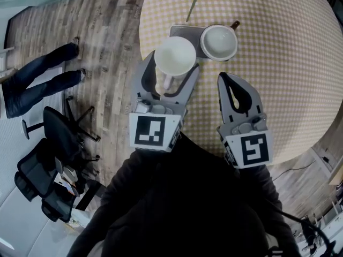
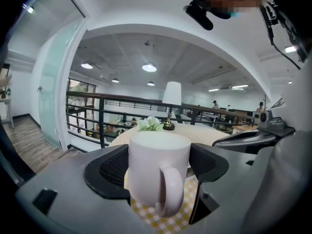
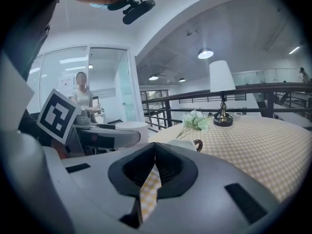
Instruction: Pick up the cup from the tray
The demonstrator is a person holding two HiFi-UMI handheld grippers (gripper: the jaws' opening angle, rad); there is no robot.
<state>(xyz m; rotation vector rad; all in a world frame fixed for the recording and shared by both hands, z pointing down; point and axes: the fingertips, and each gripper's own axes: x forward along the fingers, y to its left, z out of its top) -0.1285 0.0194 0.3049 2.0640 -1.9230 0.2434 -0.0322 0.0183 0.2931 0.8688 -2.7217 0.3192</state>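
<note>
A white cup (image 1: 174,57) with its handle turned toward me sits between the jaws of my left gripper (image 1: 172,64), near the table's left edge. In the left gripper view both pads press on the cup's (image 2: 157,155) sides, so the left gripper (image 2: 158,172) is shut on it above the checked cloth. The dark tray (image 1: 182,32) lies just beyond it, and a second white cup (image 1: 218,42) with a brown handle rests at its right end. My right gripper (image 1: 224,79) hangs shut and empty to the right of the held cup; its tips (image 3: 155,146) point toward the second cup (image 3: 181,143).
The round table (image 1: 278,63) has a yellow check cloth. A flower sprig (image 3: 196,121) and a table lamp (image 3: 222,89) stand farther back. Off the table's left edge are a person's legs in jeans (image 1: 37,79) and a black office chair (image 1: 59,143). A railing (image 2: 97,116) runs behind the table.
</note>
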